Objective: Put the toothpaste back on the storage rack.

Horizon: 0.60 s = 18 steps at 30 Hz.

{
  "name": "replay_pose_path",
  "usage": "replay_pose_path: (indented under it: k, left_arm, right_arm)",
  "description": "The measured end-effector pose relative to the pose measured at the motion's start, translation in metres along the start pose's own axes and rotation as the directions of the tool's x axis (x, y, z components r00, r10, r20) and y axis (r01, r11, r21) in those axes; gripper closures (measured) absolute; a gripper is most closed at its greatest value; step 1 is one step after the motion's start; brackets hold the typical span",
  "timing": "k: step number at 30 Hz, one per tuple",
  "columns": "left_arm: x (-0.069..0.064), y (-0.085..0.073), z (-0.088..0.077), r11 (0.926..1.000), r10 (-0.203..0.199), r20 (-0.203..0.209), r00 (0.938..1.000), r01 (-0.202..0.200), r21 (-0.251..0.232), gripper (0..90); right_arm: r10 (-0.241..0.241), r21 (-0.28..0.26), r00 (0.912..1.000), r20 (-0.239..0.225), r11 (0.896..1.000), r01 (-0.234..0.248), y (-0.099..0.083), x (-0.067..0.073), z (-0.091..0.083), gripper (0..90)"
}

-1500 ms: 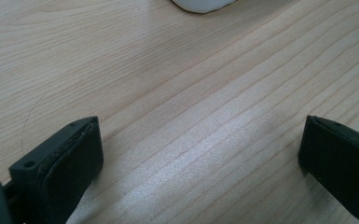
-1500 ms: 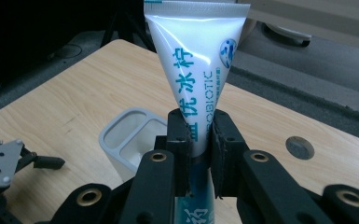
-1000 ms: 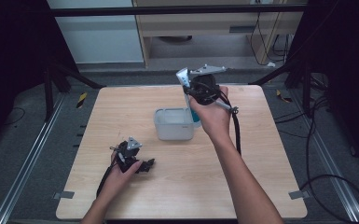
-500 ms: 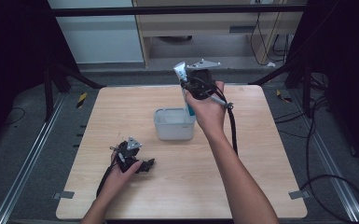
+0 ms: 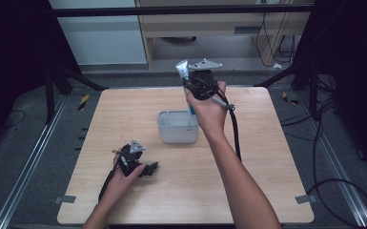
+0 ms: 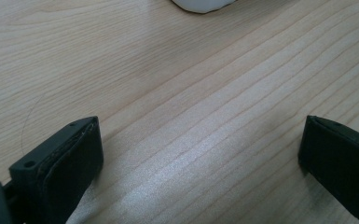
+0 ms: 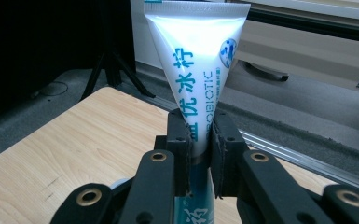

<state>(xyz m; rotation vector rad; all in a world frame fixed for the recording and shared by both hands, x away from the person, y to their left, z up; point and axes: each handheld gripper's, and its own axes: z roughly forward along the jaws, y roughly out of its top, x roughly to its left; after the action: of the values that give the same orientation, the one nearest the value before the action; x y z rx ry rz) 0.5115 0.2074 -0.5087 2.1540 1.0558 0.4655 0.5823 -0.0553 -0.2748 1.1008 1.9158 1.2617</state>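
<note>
Toothpaste tube (image 7: 196,70) stands upright, pinched between the right gripper's (image 7: 199,140) jaws.

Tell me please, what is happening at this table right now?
A person works at a wooden table with a gripper in each hand. The right gripper is shut on a white toothpaste tube, held upright above a small white bin near the middle of the table. The left gripper rests low on the table near the front edge, with its jaws wide open and nothing between them.
</note>
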Motion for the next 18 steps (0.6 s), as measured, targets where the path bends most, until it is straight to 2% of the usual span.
replay_pose_path:
  k: [18]
  left_arm:
    - [0.0,0.0,0.0,1.0,-0.001,0.0,1.0,0.001,0.0,0.0]
  right_arm:
    - [-0.014,-0.039,0.9998,0.012,0.999,0.015,0.0,0.008,0.012,79.6]
